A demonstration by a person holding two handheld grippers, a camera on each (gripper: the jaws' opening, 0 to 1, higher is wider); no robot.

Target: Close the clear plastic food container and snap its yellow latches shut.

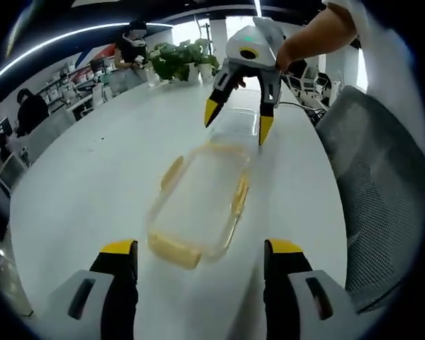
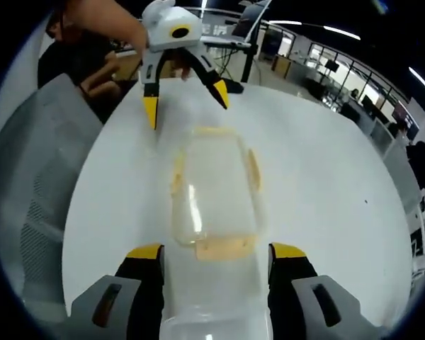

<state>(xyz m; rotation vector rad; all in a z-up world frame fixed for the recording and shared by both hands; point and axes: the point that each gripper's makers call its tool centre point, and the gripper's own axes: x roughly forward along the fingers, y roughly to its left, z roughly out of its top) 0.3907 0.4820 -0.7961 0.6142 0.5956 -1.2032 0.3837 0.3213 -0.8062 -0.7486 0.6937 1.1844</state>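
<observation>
Both claws are standing wide open with nothing between their jaws: the left gripper [image 1: 198, 256] is rising from six o'clock in the left gripper view, and the right gripper [image 2: 217, 255] is doing the same in the right gripper view. Each is also showing at about twelve o'clock in the other's view, so they are facing one another across the clear container [image 1: 202, 202], which is lying lengthwise between them on the white table [image 1: 85, 184]. That facing stance probably lets each claw work the end nearest it.

In the right gripper view, yellow latches [image 2: 225, 248] are sitting at the container's six o'clock end, at its twelve o'clock end, and along both long sides, all flared outward, so none appears snapped yet. A lid seems to be resting on top, but the clear plastic is making this hard to confirm. A second clear shape is lying at six o'clock between the right jaws; what it is cannot be told.

A grey mesh chair [image 1: 382, 184] is standing at three o'clock in the left gripper view, a potted plant [image 1: 180, 58] at eleven o'clock. People at far desks are too small to read.
</observation>
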